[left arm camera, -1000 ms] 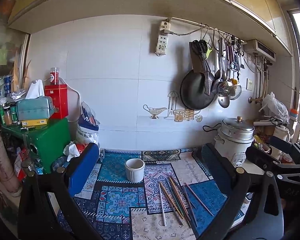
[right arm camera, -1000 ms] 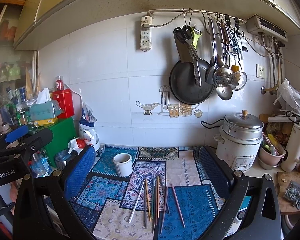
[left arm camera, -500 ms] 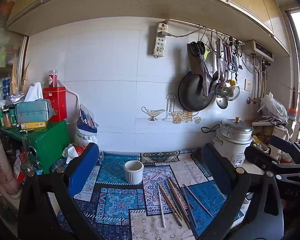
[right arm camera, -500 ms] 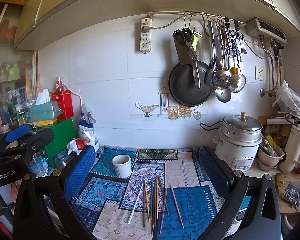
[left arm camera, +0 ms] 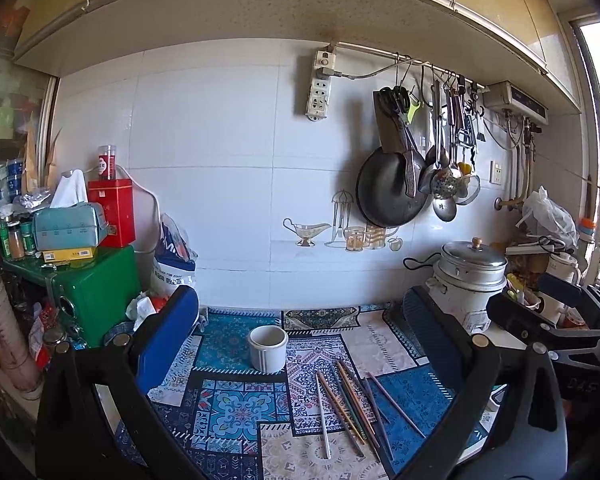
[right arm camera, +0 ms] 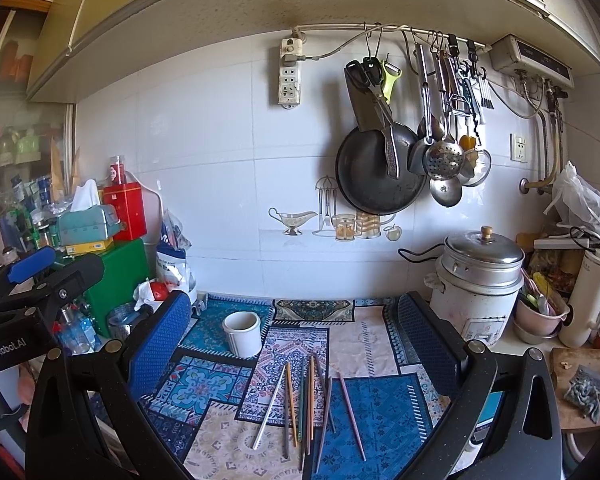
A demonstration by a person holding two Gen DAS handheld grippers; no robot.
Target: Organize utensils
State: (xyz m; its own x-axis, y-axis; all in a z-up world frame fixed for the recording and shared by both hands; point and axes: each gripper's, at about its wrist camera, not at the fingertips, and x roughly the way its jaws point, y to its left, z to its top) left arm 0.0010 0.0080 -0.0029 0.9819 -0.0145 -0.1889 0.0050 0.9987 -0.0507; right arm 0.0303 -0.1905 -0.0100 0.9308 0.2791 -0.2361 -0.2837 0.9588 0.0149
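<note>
Both of my wrist views have lifted slightly; nothing on the counter shifted. My left gripper (left arm camera: 300, 344) and right gripper (right arm camera: 296, 336) hang wide apart, empty. Chopsticks (right arm camera: 308, 396) lie fanned, overlapping, beside the white cup (right arm camera: 242, 332); pinching one may scatter its neighbours.

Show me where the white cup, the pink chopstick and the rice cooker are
white cup (right arm camera: 242, 334), right wrist view, on its outer front wall.
pink chopstick (right arm camera: 352, 416), right wrist view, middle of its shaft.
rice cooker (left arm camera: 471, 278), left wrist view, on its metal upper body below the lid.
</note>
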